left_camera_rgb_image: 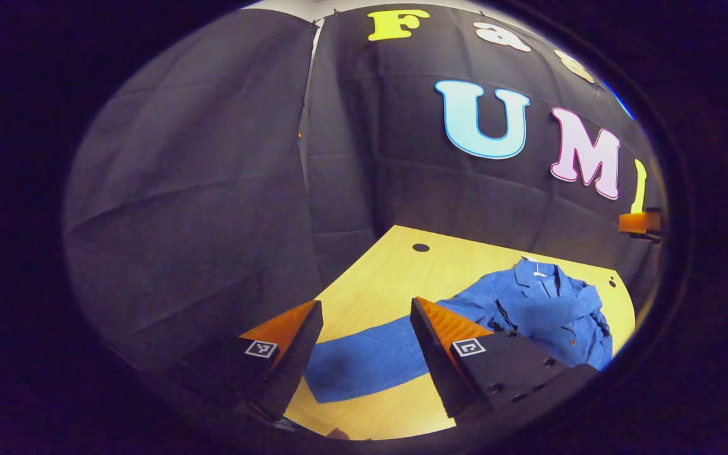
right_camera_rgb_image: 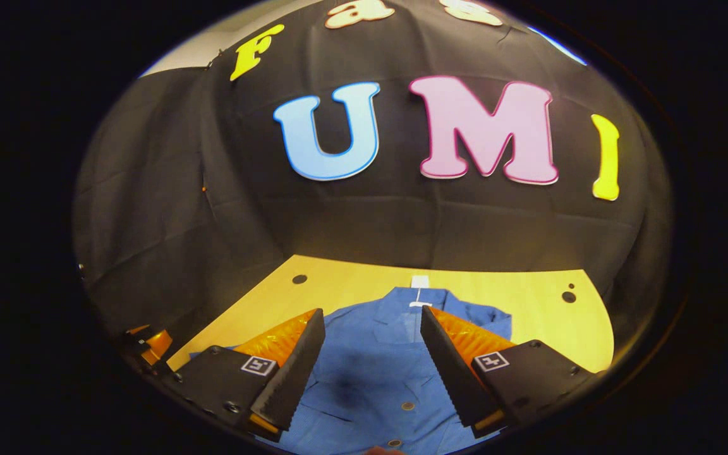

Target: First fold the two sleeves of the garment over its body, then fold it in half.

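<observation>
Blue jacket [left_camera_rgb_image: 547, 309] lies face up on the wooden worktop [left_camera_rgb_image: 389, 265], collar toward the booth wall, buttons showing. In the left gripper view one sleeve [left_camera_rgb_image: 364, 363] stretches out flat to the side, away from the body; the other sleeve appears already laid across the chest, though I cannot be sure.

Left hand-held gripper [left_camera_rgb_image: 364, 347]: jaws wide, nothing held, hovering above the outstretched sleeve near its cuff. Right hand-held gripper [right_camera_rgb_image: 370, 360]: jaws wide, nothing held, above the jacket's front [right_camera_rgb_image: 370, 379].

Step in hand, as judged: fold the outstretched sleeve. Lower the left hand-held gripper, pinch the cuff only, not the worktop; carry it low across the chest. The right can pin the shoulder so the body does not drag.
</observation>
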